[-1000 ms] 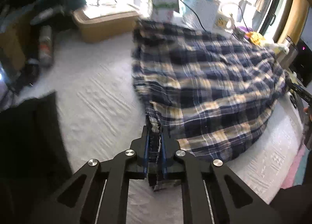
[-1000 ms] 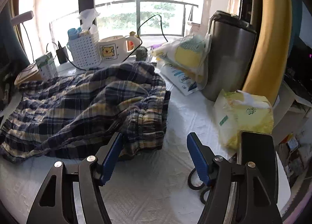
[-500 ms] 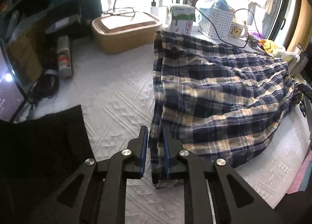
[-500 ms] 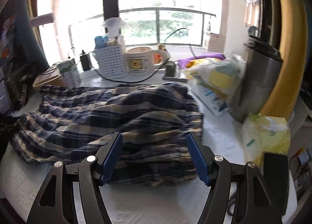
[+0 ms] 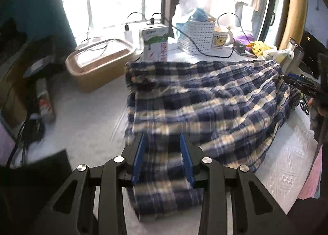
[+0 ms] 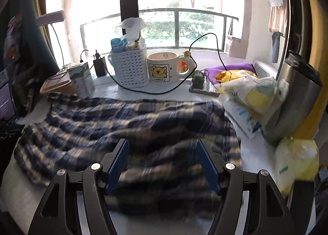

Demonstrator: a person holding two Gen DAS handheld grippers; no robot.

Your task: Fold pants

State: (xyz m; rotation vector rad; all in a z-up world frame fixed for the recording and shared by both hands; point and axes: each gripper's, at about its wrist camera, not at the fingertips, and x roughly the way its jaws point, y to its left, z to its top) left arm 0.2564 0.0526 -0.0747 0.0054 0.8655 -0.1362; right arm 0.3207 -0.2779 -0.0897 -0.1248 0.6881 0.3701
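On my left wrist view, the left gripper (image 5: 163,159) has its jaws spread apart, the blue pads on either side of a strip of the plaid pants (image 5: 205,103) without pinching it. The pants lie spread over the white table (image 5: 86,124), with a narrow end running toward me between and under the jaws, and the bulk reaching to the right. Behind the pants stand a tan lidded box (image 5: 98,63), a milk carton (image 5: 155,43), a white perforated basket (image 5: 195,36) and a bear mug (image 5: 222,38). At the far right edge I see the right gripper (image 5: 301,84) just beside the pants' right end; from here I cannot tell how its jaws stand. A dark cloth (image 5: 41,173) sits at the lower left.

On my right wrist view, the right gripper (image 6: 164,163) has its jaws spread wide, both blue pads over the near edge of the pants (image 6: 123,124), nothing pinched. The fabric is blurred here. It lies across the table (image 6: 254,153) from the left edge to just short of a heap of plastic bags (image 6: 252,95). Past the pants I see the basket (image 6: 131,69), the mug (image 6: 164,69) just beside it, the milk carton (image 6: 82,79) further left, and a black cable (image 6: 155,91) looping across the table. A steel canister (image 6: 297,95) stands at the right, with a yellow packet (image 6: 297,157) in front of it.
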